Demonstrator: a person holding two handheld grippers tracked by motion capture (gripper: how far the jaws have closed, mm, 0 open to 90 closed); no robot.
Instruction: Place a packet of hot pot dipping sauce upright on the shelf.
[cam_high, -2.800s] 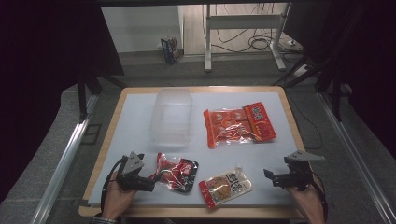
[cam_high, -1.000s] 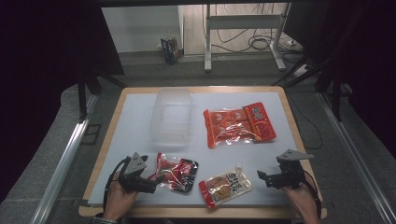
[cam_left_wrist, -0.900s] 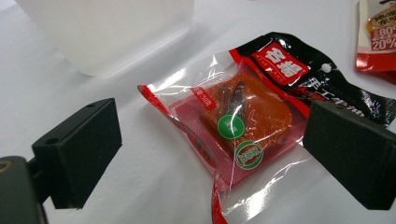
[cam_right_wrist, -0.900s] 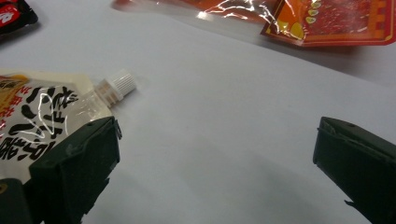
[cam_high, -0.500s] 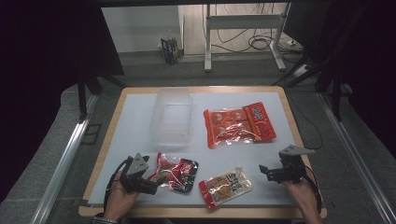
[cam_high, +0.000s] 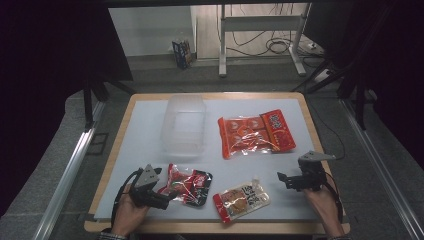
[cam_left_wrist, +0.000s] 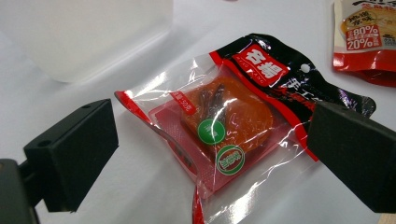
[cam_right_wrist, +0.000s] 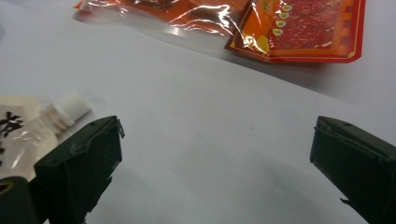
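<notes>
A black-and-red snack packet (cam_high: 189, 184) (cam_left_wrist: 233, 126) lies near the table's front left. My left gripper (cam_high: 169, 196) (cam_left_wrist: 210, 154) is open, its jaws standing on either side of the packet's near end without touching it. A red-and-cream pouch (cam_high: 242, 199) with a white cap (cam_right_wrist: 67, 106) lies at front centre. My right gripper (cam_high: 283, 179) (cam_right_wrist: 215, 158) is open just right of that pouch, over bare table, nothing between its jaws. A large orange packet (cam_high: 255, 133) (cam_right_wrist: 261, 23) lies farther back on the right.
A clear plastic container (cam_high: 185, 122) (cam_left_wrist: 74, 32) stands at the back centre-left of the white table top (cam_high: 145, 140). The wooden table edge (cam_high: 200, 227) runs close in front of both hands. Metal rails flank the table on the floor.
My right gripper has moved left and slightly forward toward the cream pouch. The left gripper has stayed at the black-and-red packet.
</notes>
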